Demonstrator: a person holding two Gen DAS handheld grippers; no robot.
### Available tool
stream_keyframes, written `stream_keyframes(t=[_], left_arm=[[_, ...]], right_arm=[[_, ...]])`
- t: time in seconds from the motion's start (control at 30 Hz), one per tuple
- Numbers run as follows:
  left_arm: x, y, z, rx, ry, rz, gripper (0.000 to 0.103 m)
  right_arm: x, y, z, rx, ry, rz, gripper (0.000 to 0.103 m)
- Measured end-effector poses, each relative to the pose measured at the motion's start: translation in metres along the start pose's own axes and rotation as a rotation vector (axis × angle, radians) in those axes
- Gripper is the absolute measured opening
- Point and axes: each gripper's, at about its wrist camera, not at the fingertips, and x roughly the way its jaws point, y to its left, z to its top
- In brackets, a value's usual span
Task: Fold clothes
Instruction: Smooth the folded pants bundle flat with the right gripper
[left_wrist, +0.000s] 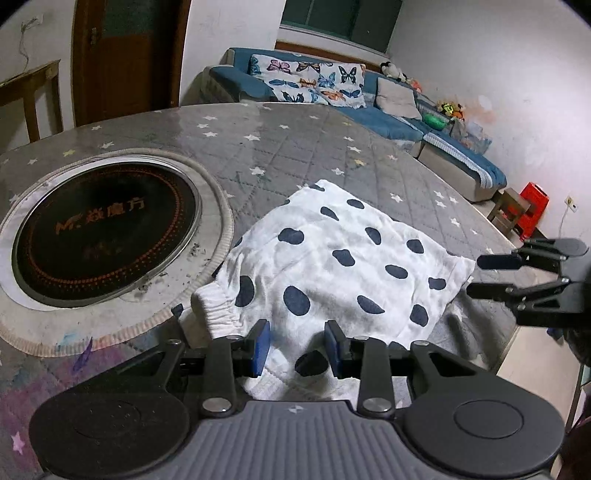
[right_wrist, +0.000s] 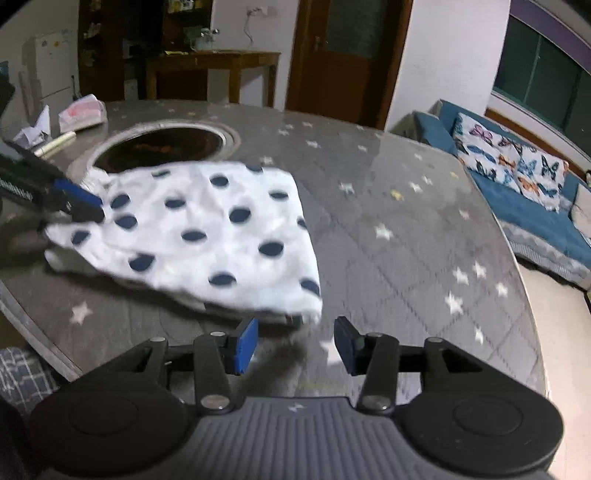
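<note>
A white garment with dark blue dots lies folded on the grey star-patterned table cover. In the left wrist view my left gripper sits at its near edge by the elastic waistband, and the fabric fills the gap between the blue pads. The right gripper hovers off the garment's right corner, fingers apart and empty. In the blurred right wrist view the right gripper stands open just short of the garment's near corner, while the left gripper rests on its far left edge.
A round black cooktop is sunk into the table left of the garment, which touches its rim. A plastic bag and papers lie at the table's far side. A blue sofa and a red stool stand beyond the table edge.
</note>
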Motion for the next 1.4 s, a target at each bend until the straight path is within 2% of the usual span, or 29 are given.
stream_keyframes(t=[0.13, 0.33, 0.43, 0.73, 0.97, 1.17, 1.3, 1.4], left_arm=[[0.0, -0.001, 0.0, -0.002, 0.004, 0.007, 0.036], [0.001, -0.002, 0.0, -0.005, 0.009, 0.012, 0.036], [0.001, -0.001, 0.0, -0.013, 0.013, 0.008, 0.036], [0.001, -0.002, 0.001, -0.011, 0.016, 0.011, 0.037], [0.001, -0.002, 0.001, -0.009, 0.017, 0.014, 0.037], [0.002, -0.001, 0.001, -0.013, 0.018, 0.009, 0.038], [0.002, -0.002, 0.001, -0.011, 0.017, 0.01, 0.039], [0.003, -0.003, 0.001, -0.006, 0.016, 0.011, 0.039]], right_arm=[[0.005, -0.013, -0.004, 0.124, -0.044, 0.03, 0.045], [0.01, -0.028, -0.005, 0.249, -0.118, -0.006, 0.044], [0.006, -0.035, -0.008, 0.279, -0.134, 0.003, 0.044], [0.003, -0.02, -0.028, 0.193, -0.06, 0.04, 0.046], [0.017, -0.024, -0.016, 0.233, -0.119, 0.026, 0.047], [0.008, -0.041, -0.012, 0.383, -0.207, 0.085, 0.047], [0.02, -0.029, -0.017, 0.311, -0.16, 0.066, 0.047], [0.025, -0.023, -0.015, 0.292, -0.173, 0.051, 0.044]])
